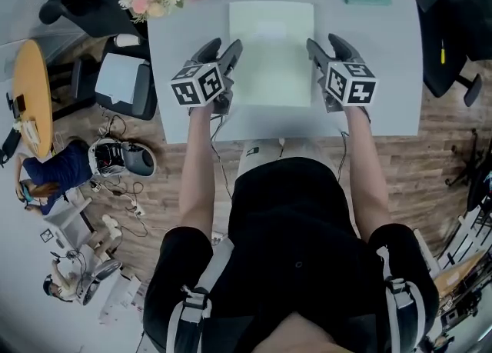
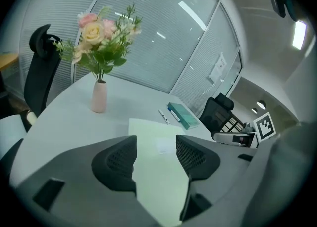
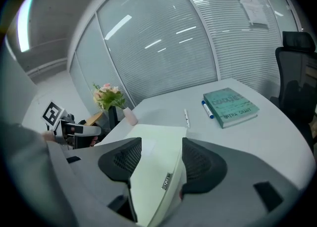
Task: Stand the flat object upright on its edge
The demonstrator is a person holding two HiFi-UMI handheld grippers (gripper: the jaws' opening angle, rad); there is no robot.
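Pad [image 1: 271, 51]: is lying flat at the middle of the white table [image 1: 384, 59], between both tongs.
Left gripper [image 1: 223, 50]: is gaping wide and pinching nothing, with its jaws straddling the pad's 9 o'clock edge.
Right gripper [image 1: 324, 44]: is gaping wide and holding nothing, with its jaws straddling the pad's 3 o'clock edge.
Contact: it is not showing whether either one's pads are touching the pad.
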